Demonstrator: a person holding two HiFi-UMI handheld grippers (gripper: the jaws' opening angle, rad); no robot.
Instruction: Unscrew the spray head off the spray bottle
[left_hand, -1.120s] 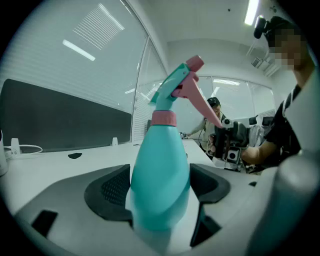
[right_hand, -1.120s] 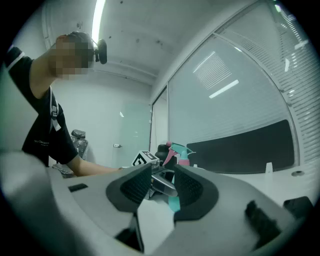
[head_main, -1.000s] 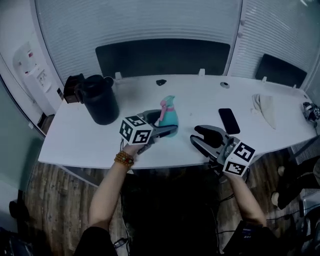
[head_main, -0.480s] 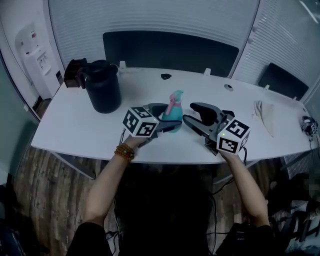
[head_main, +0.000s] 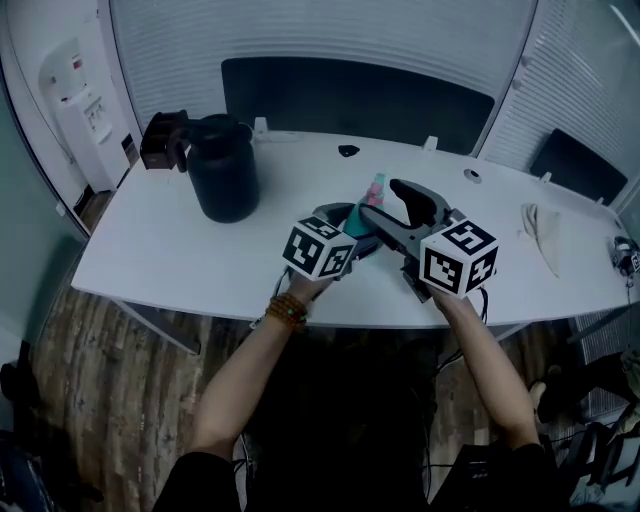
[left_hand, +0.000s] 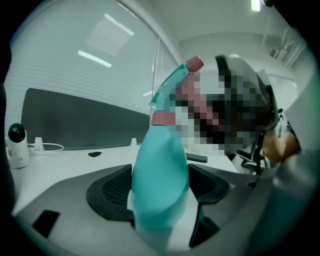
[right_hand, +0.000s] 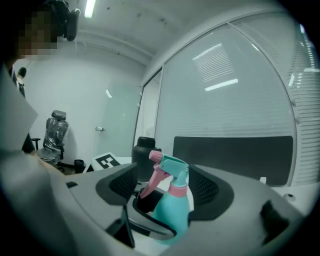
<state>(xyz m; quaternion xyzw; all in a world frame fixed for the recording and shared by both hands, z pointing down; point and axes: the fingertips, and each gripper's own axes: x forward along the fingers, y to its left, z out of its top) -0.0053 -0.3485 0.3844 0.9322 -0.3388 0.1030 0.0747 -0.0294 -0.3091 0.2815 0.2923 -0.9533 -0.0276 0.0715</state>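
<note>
A teal spray bottle (left_hand: 160, 185) with a pink collar and trigger stands upright on the white table (head_main: 160, 260). My left gripper (left_hand: 161, 192) is shut on its body, a pad against each side. In the head view the left gripper (head_main: 352, 225) covers most of the bottle, and only the spray head (head_main: 376, 187) shows. My right gripper (head_main: 380, 198) has come in from the right, and its jaws have just been opening. In the right gripper view they stand wide on either side of the spray head (right_hand: 169, 169) without touching it, so the right gripper (right_hand: 167, 184) is open.
A black jug (head_main: 225, 180) stands at the table's left, with a dark box behind it. A white cloth (head_main: 541, 226) lies at the right, and a small black item (head_main: 347, 151) sits near the back edge. A dark panel runs behind the table.
The right gripper has moved left from the table's front right up to the bottle, and its jaws have spread around the spray head. The left gripper has kept its hold on the bottle.
</note>
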